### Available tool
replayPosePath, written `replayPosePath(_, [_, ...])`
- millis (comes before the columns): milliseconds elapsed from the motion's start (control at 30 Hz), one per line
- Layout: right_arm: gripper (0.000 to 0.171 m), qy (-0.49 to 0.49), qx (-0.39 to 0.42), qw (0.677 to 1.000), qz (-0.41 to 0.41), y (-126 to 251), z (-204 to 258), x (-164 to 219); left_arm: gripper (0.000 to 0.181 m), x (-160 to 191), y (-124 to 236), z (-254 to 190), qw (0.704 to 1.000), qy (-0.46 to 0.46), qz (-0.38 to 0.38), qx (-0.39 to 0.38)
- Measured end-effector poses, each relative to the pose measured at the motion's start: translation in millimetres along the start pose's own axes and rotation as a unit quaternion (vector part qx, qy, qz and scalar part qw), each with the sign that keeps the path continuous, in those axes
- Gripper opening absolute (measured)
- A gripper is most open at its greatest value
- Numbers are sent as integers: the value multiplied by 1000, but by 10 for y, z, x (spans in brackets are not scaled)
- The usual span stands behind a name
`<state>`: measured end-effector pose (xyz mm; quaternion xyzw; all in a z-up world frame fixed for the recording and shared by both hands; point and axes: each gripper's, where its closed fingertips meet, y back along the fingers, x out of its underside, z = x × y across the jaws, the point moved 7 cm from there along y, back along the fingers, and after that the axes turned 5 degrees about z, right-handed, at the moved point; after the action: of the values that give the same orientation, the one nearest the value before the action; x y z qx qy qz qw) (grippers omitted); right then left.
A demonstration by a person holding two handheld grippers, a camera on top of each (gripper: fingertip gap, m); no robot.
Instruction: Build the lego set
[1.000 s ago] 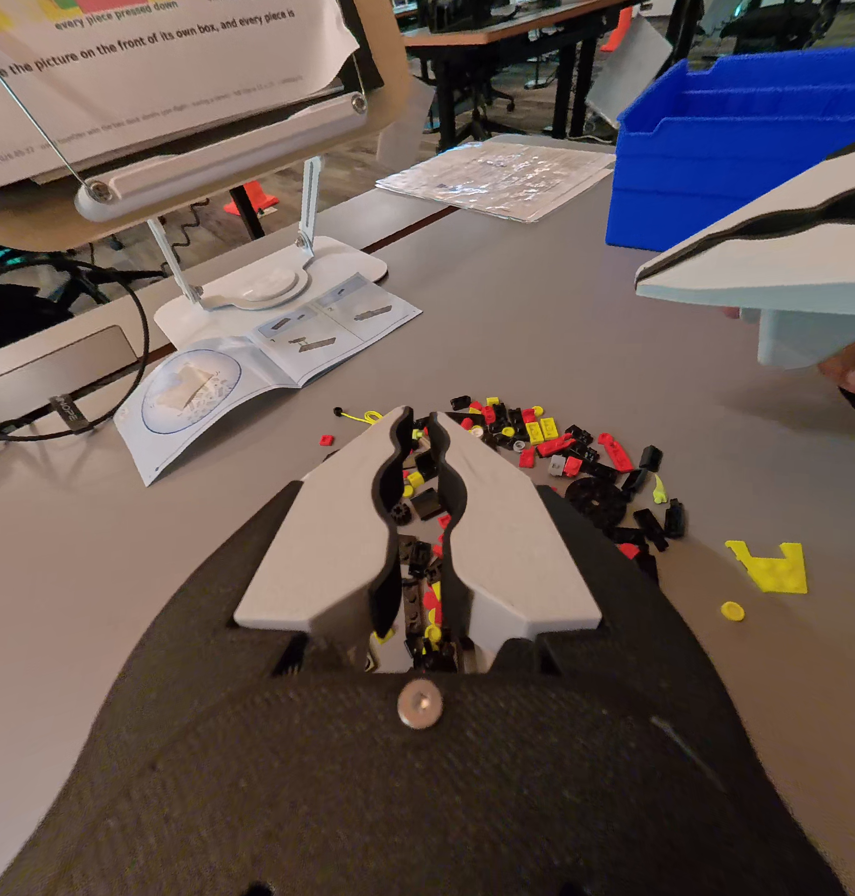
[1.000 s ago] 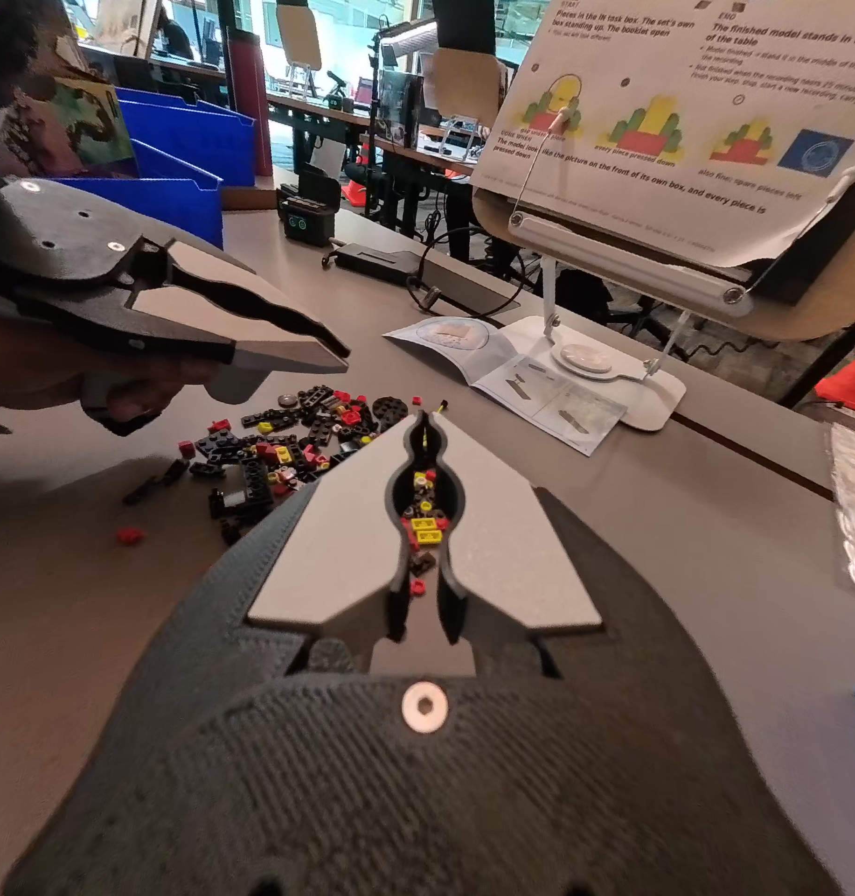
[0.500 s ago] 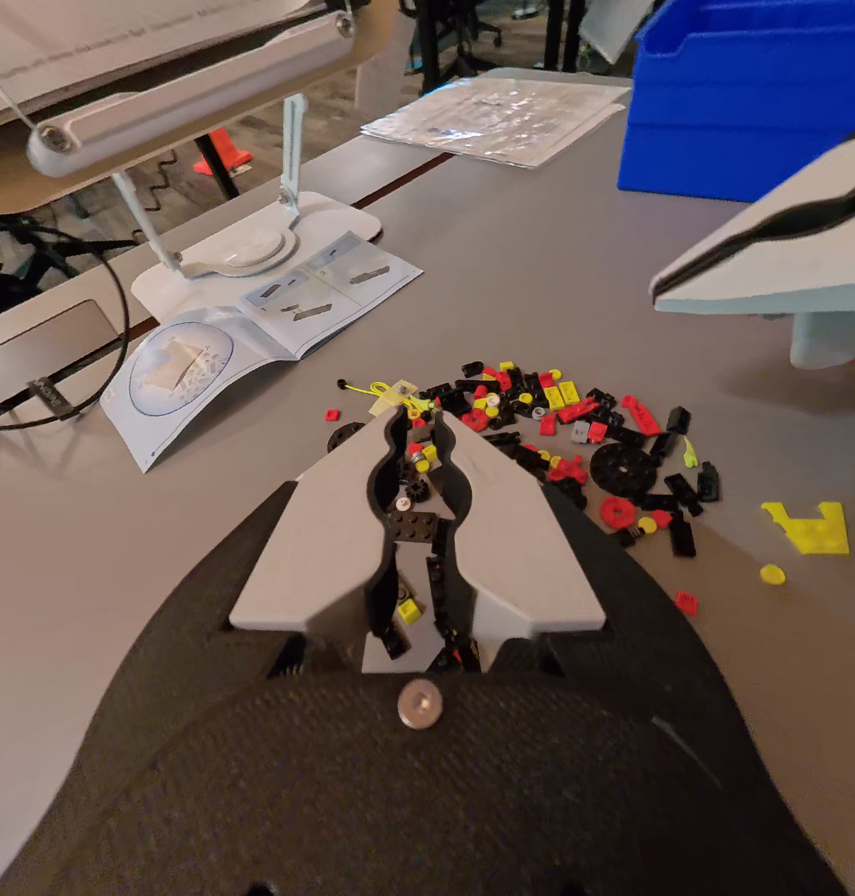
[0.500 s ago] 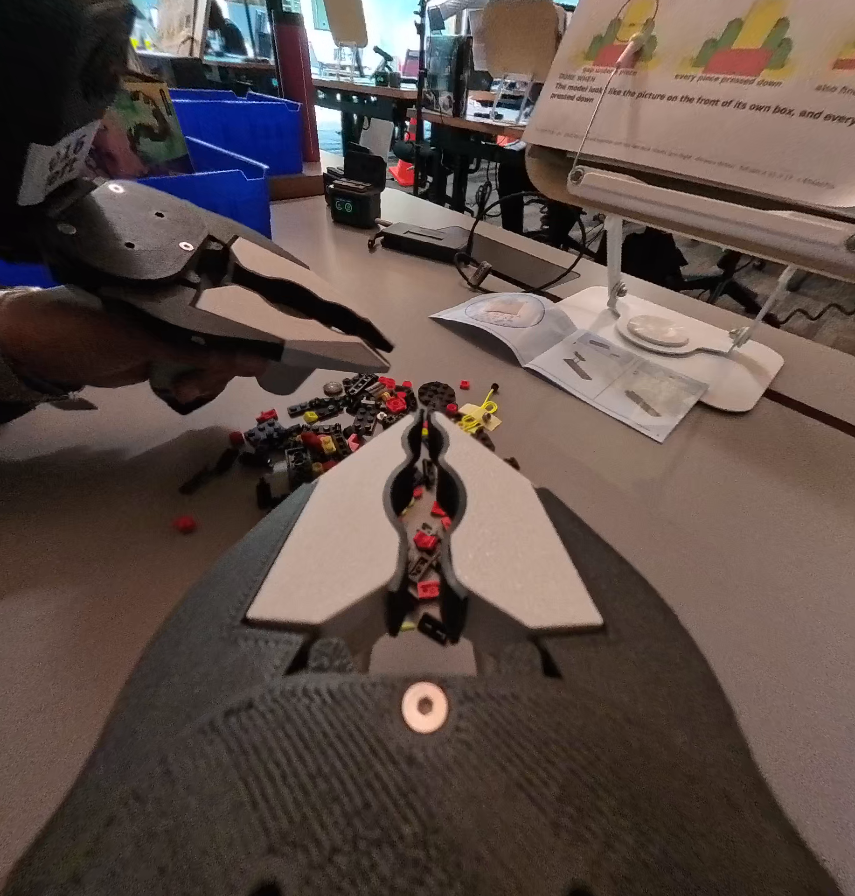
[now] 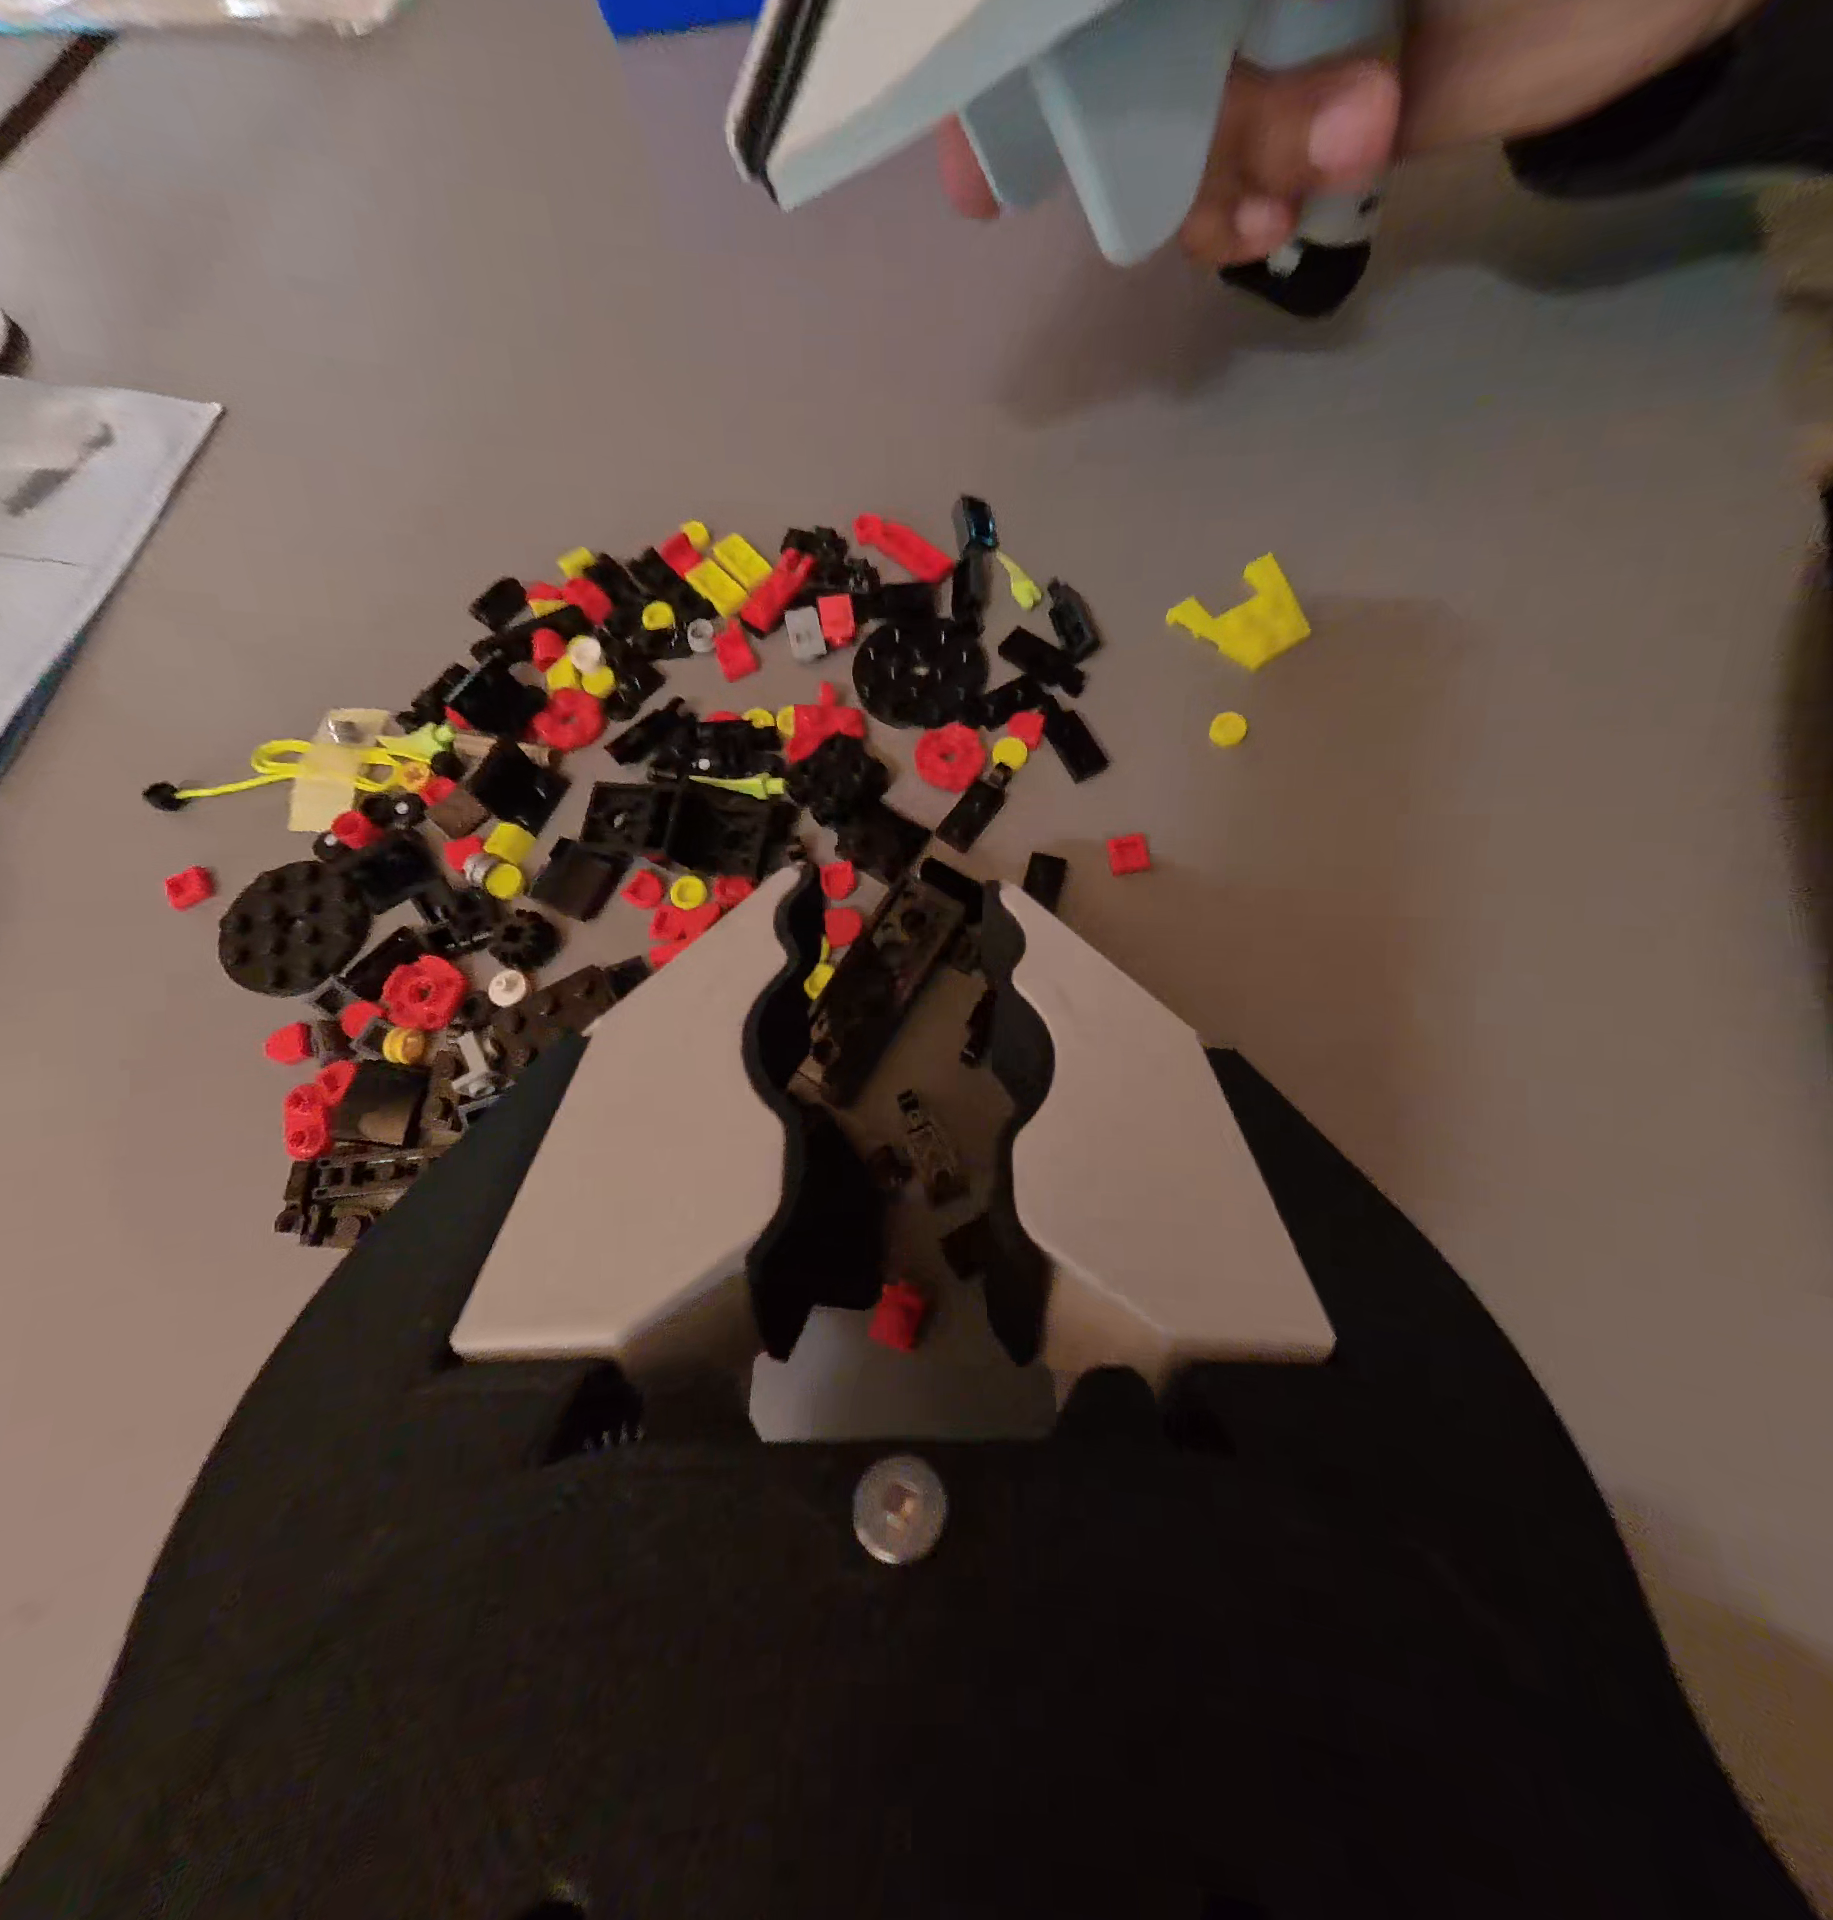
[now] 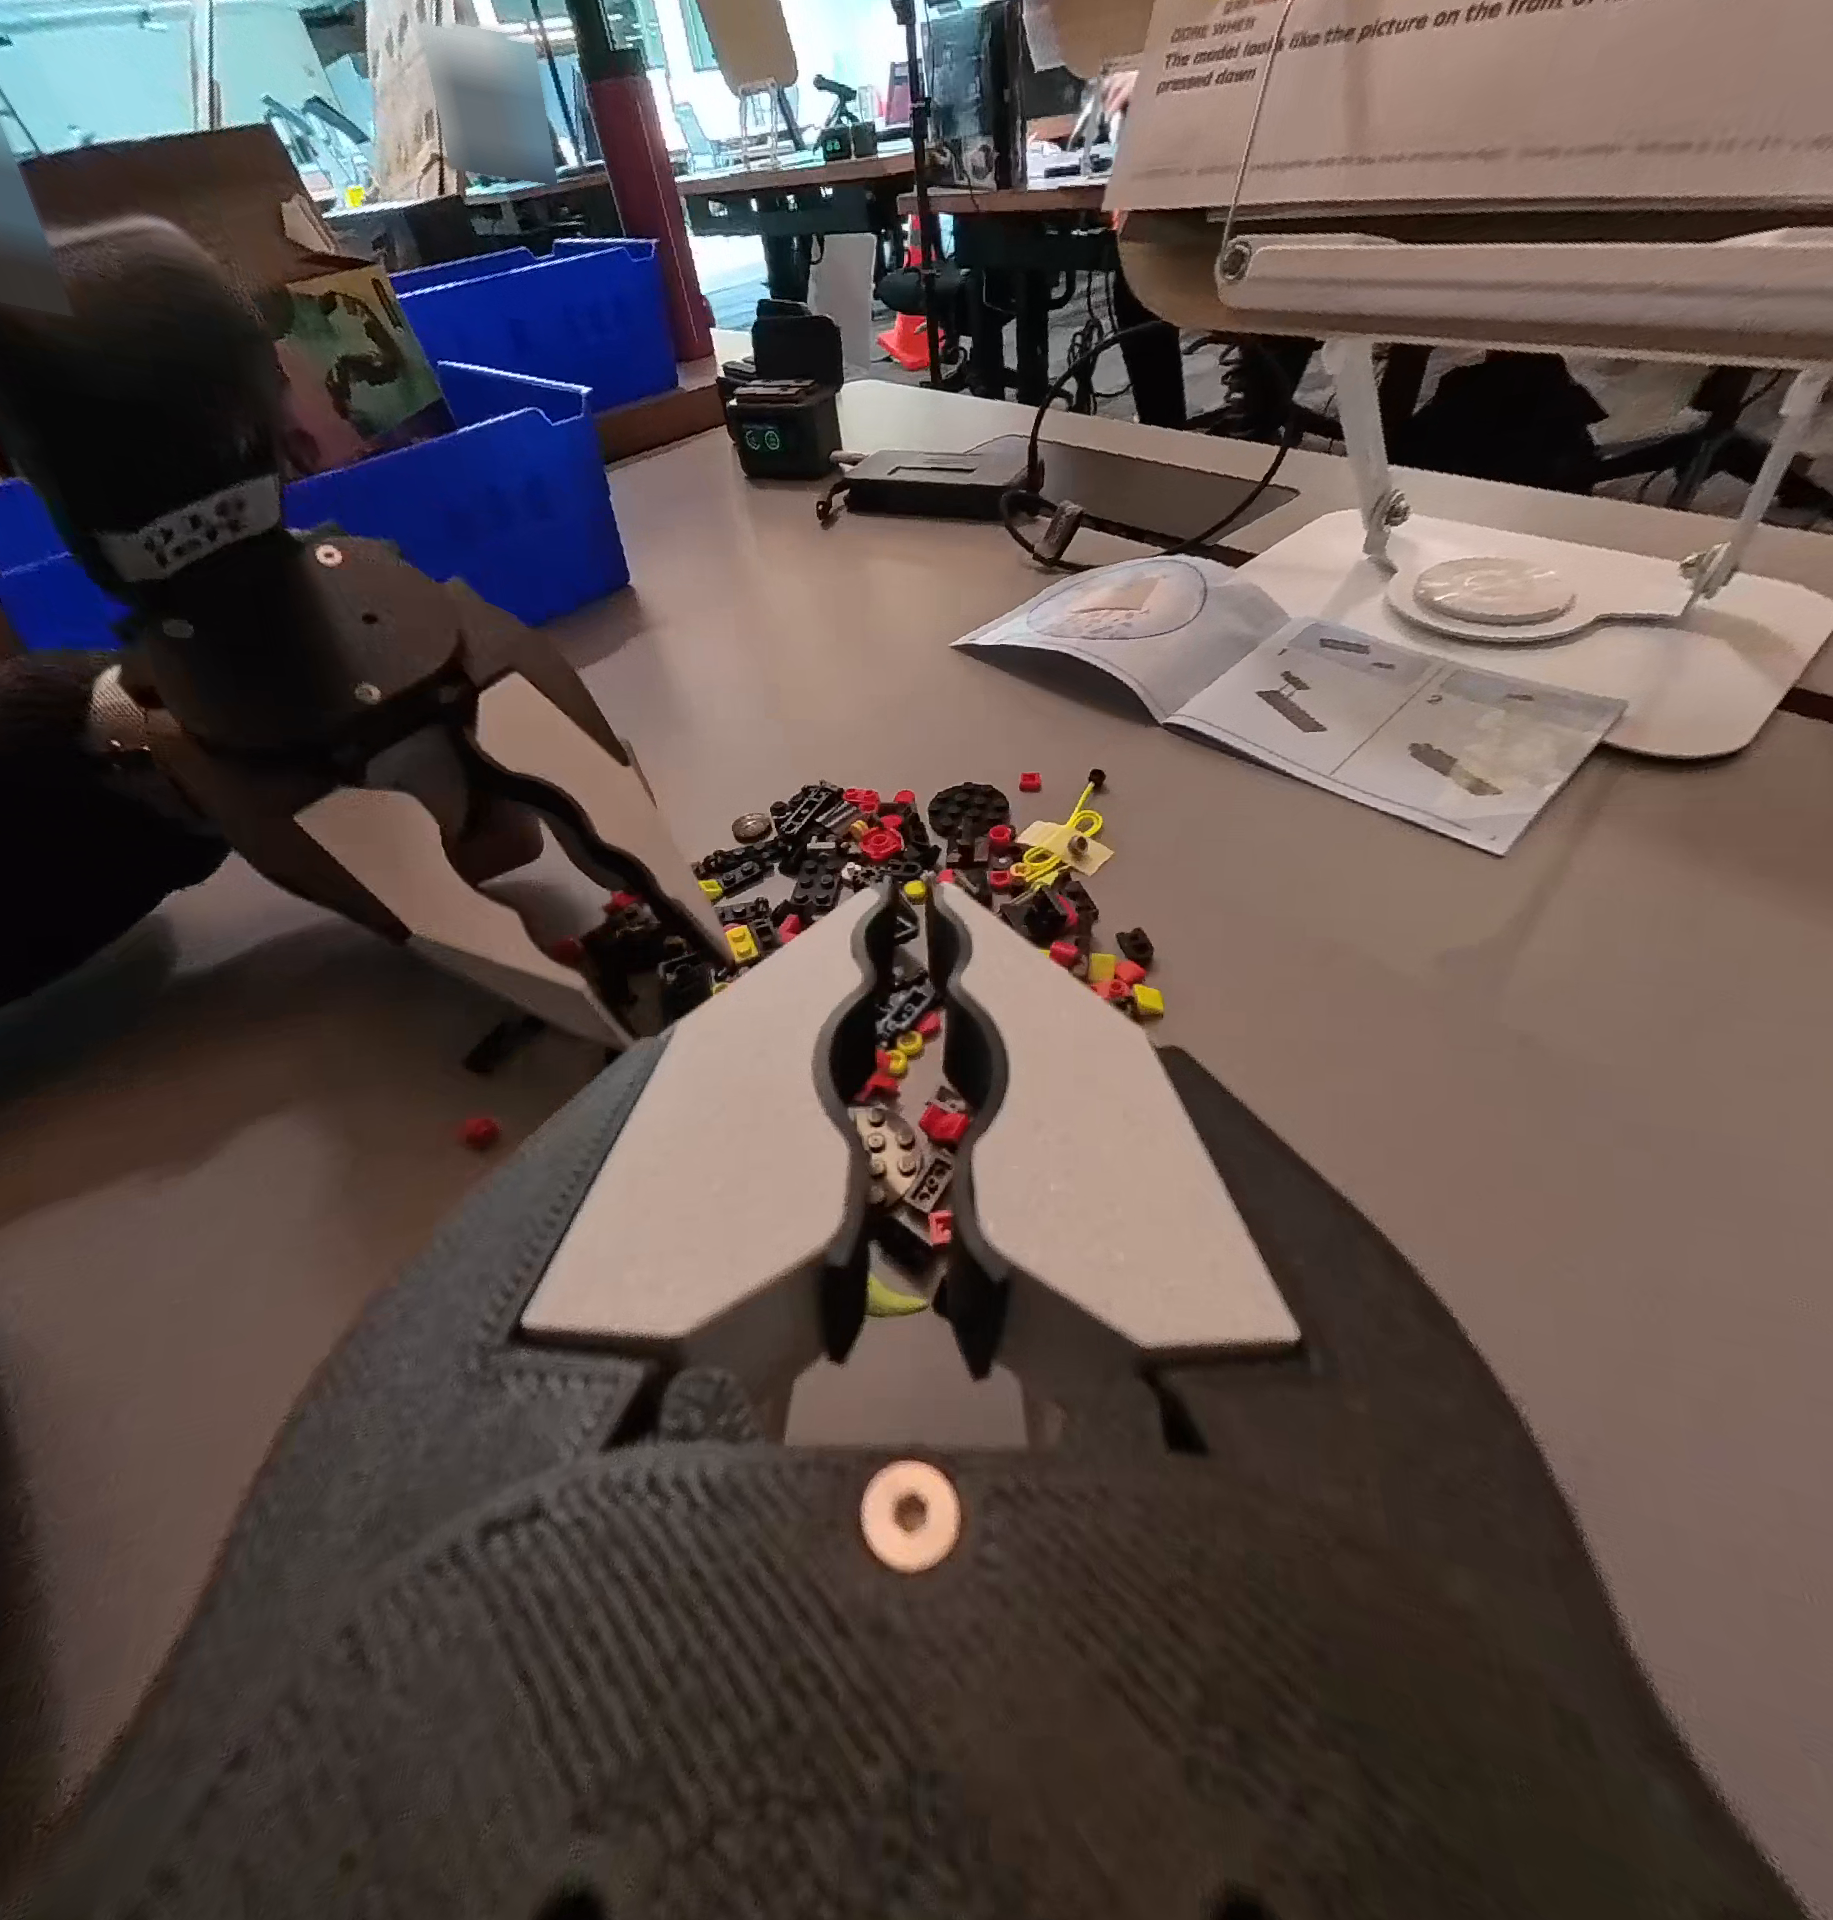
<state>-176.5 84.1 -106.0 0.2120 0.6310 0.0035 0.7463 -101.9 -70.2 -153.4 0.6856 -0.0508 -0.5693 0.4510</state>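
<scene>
A pile of small red, yellow and black lego pieces (image 5: 683,769) lies on the grey table; it also shows in the right wrist view (image 6: 891,842). My left gripper (image 5: 896,888) is open and points down at the near right edge of the pile, with a long black plate (image 5: 891,966) lying between its fingers. From the right wrist view the left gripper (image 6: 673,997) is low over the pile's left side. My right gripper (image 6: 920,894) is shut and empty, hovering over the pile. In the left wrist view it (image 5: 777,156) hangs above the table at the top.
A yellow wedge plate (image 5: 1244,623) and a yellow round stud (image 5: 1226,729) lie apart to the right of the pile. An open instruction booklet (image 6: 1307,696) and a white stand base (image 6: 1535,623) are behind. Blue bins (image 6: 476,499) stand at the back left. The left gripper's tips are roughly 11 cm from the right gripper's. My left tips are roughly 7 cm from the yellow round stud (image 5: 1226,729).
My left gripper has tipped downward and dropped toward the pile, and its jaws have opened wider around the black plate. My right gripper has moved in closer over the pile, still shut.
</scene>
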Motion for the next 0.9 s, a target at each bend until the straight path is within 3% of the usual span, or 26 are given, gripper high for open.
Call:
replayPosePath(600, [7, -6, -37, 999, -14, 16, 96, -33, 8, 51, -111, -50, 999, 4, 44, 8])
replayPosePath(900, [6, 13, -31, 999, -8, 10, 117, -20, 6, -56, -8, 1, 1000, 15, -11, 1])
